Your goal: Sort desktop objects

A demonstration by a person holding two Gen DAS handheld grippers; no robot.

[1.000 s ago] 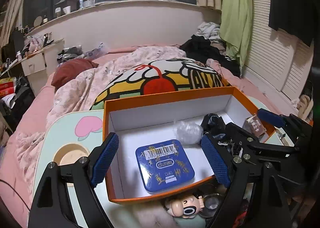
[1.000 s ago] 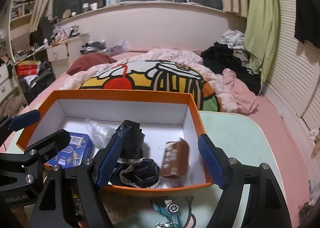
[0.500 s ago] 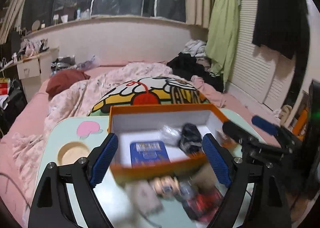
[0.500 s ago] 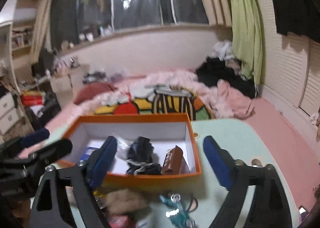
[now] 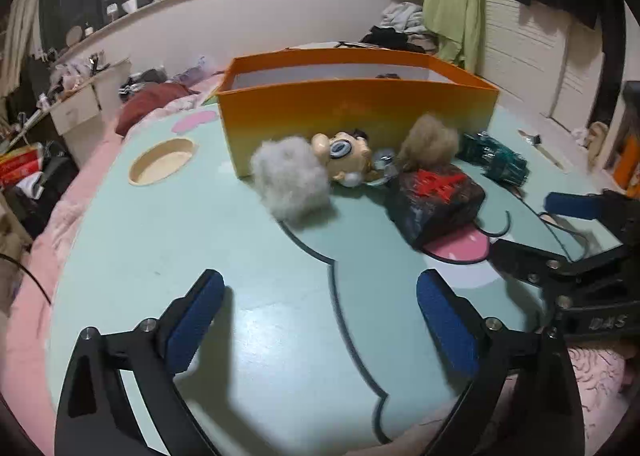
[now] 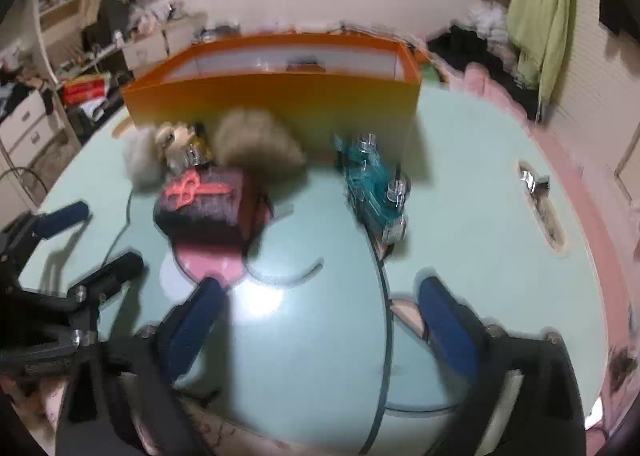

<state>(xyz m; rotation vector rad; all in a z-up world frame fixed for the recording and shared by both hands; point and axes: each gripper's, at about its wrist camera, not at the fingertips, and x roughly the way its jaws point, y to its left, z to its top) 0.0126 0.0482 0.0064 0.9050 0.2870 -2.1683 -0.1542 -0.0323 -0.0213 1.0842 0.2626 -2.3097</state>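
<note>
An orange box [image 5: 356, 111] [image 6: 276, 95] stands at the far side of the mint-green table [image 5: 240, 256]. In front of it lie a grey fluffy ball [image 5: 292, 179], a big-eyed doll head [image 5: 344, 155], a tan fluffy ball [image 5: 430, 139] [image 6: 256, 143], a dark pouch with red print [image 5: 436, 199] [image 6: 212, 203] and a teal toy car [image 5: 492, 159] [image 6: 376, 187]. My left gripper [image 5: 320, 316] hovers low over the table's near part, its jaws opening, nothing between them. My right gripper [image 6: 320, 316] does the same further right; its jaws are opening and bare too.
A round cup recess [image 5: 162, 159] lies at the table's left, a slot [image 6: 540, 203] at its right. A bed with pink bedding and clothes lies behind the box. Drawers and clutter stand at the far left.
Both grippers have drawn back from above the box toward the table's near edge and sunk lower. Their jaws have widened. The box's inside is now mostly hidden behind its front wall.
</note>
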